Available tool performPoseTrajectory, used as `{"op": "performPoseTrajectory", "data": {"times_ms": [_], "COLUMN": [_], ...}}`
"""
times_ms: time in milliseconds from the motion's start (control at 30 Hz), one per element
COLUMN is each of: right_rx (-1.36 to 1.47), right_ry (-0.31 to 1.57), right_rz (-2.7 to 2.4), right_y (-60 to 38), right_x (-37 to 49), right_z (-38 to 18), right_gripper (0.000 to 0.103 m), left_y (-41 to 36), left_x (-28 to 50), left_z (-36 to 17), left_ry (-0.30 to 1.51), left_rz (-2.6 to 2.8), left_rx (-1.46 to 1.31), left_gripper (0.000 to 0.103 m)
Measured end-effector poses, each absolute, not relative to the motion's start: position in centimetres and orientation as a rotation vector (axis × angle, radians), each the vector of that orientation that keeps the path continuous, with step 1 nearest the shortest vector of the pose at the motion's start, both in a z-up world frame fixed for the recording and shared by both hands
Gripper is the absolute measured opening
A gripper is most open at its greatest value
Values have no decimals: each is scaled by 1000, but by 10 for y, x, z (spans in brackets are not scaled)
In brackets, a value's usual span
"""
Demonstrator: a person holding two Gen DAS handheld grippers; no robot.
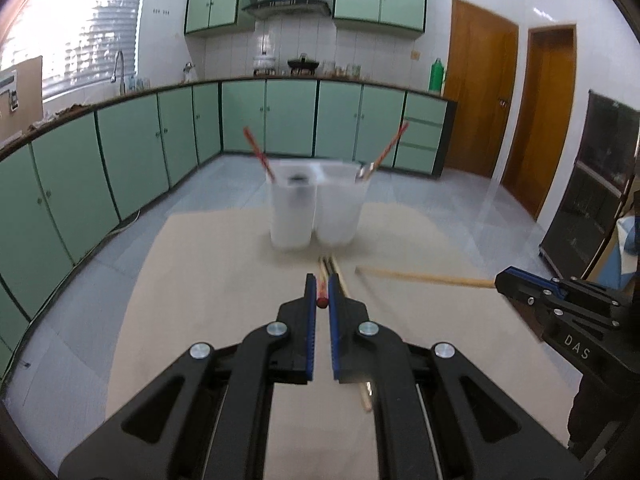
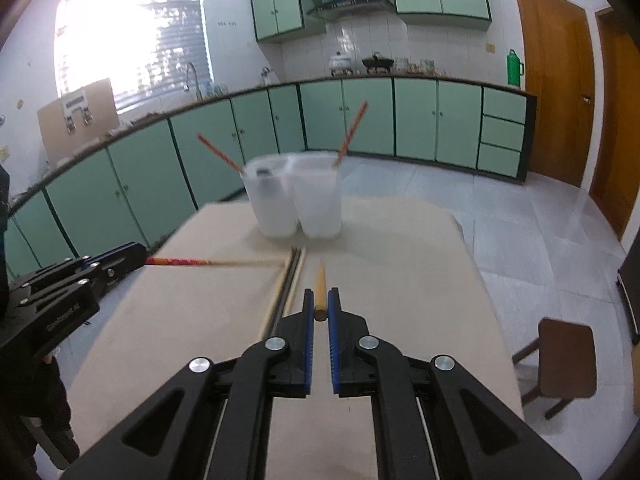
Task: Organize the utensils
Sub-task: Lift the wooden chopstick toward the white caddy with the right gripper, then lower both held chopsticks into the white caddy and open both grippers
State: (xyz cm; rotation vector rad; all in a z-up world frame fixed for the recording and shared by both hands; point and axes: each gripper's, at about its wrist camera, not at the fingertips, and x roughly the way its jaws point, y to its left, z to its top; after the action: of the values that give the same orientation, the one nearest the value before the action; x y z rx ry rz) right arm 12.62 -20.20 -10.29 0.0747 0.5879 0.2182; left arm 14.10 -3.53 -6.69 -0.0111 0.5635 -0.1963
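Left gripper (image 1: 322,292) was clamped on the butt of a red-ended chopstick (image 2: 188,261); right gripper (image 2: 320,304) was clamped on a plain wooden chopstick (image 1: 424,278). Each stick's long axis ran forward from its jaws toward the 2 white holders (image 1: 316,208), dead ahead on the table (image 1: 208,272). Both hands sat about equally near. Spare chopsticks (image 2: 290,280) lay between.
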Motion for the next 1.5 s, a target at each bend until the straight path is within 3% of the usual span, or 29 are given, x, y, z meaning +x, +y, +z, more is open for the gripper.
{"op": "performPoseTrajectory", "data": {"times_ms": [700, 1067, 1233, 1500], "right_rx": [6, 41, 44, 66], "right_ry": [439, 260, 242, 311], "right_rz": [350, 310, 269, 252], "right_y": [-191, -192, -189, -182], "right_x": [181, 254, 297, 344], "right_z": [20, 90, 90, 54], "right_gripper": [7, 7, 7, 7], "left_y": [-36, -49, -62, -68], "left_x": [181, 236, 278, 337], "left_z": [20, 102, 112, 71], "left_ry": [418, 201, 172, 259], "left_rz": [-317, -260, -225, -195], "left_rx": [-37, 3, 14, 14], "left_gripper": [5, 5, 5, 5]}}
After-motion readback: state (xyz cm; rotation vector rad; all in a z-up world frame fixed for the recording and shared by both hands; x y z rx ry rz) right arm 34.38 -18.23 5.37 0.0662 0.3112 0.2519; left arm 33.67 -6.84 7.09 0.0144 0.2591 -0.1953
